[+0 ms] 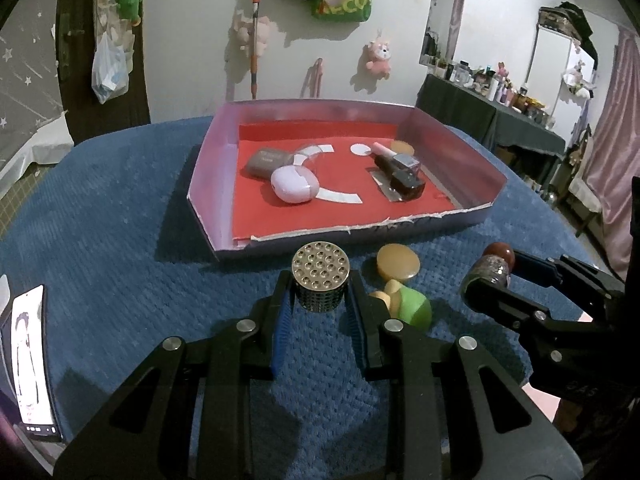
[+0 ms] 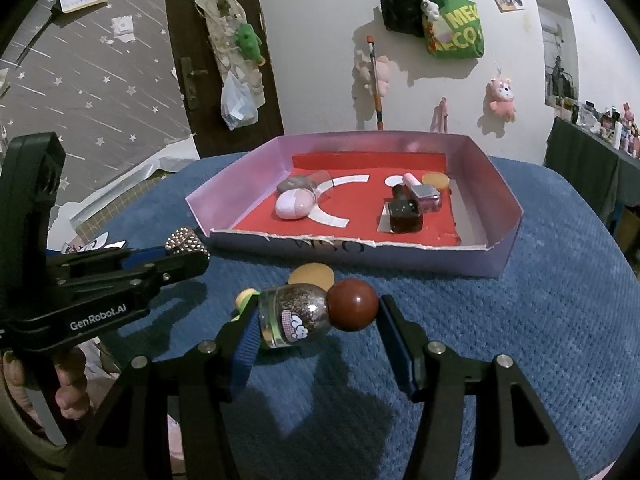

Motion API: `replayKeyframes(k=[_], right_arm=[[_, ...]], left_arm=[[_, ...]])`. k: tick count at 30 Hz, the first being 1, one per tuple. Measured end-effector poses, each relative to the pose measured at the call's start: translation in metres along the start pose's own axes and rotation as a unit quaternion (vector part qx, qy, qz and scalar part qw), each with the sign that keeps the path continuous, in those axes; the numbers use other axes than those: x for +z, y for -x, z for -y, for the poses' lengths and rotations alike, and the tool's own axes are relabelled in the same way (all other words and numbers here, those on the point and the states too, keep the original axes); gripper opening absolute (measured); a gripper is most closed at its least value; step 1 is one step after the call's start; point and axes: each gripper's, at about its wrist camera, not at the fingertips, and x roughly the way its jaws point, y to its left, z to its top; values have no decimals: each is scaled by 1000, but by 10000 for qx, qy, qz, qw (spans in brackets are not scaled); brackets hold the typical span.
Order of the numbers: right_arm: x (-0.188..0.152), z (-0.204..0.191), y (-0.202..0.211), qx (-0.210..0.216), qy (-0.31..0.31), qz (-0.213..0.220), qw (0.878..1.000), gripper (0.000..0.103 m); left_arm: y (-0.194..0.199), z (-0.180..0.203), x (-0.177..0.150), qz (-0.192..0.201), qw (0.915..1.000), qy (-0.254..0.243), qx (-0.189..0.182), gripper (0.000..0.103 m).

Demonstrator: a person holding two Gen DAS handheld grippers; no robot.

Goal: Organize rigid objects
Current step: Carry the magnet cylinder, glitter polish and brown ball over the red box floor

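My left gripper (image 1: 320, 300) is shut on a studded silver cylinder (image 1: 321, 280), held just above the blue cloth in front of the box; it also shows in the right wrist view (image 2: 187, 242). My right gripper (image 2: 316, 326) is shut on a small glitter bottle (image 2: 294, 316) with a round brown cap (image 2: 354, 305), lying sideways between the fingers. The bottle shows at the right in the left wrist view (image 1: 490, 274). The pink box with a red floor (image 1: 404, 236) (image 2: 360, 250) stands behind both grippers.
A tan disc (image 1: 398, 266) (image 2: 311, 276) and a green-and-yellow toy (image 1: 404, 302) lie on the cloth between the grippers. Inside the box are a lilac egg case (image 1: 294, 185), a grey case (image 1: 267, 161), dark bottles (image 1: 400, 176) and another tan disc (image 1: 401, 148). A phone (image 1: 30, 364) lies at the left edge.
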Motion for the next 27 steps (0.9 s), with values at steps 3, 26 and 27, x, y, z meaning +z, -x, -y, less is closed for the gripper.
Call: replayKeyframes(k=[3,26,27], right_arm=[[5,0,2,43,-1,39,10000,60],[50,17,-6,209,-25,240,9995,60],[52,18,-6,210,-30,241,9995,60]], left_arm=[[1,0,4,35,10000,-3,-4,24],[-15,0,49,127,9999,-69,57,24],[-17,0,51,120,9999,-68,55,24]])
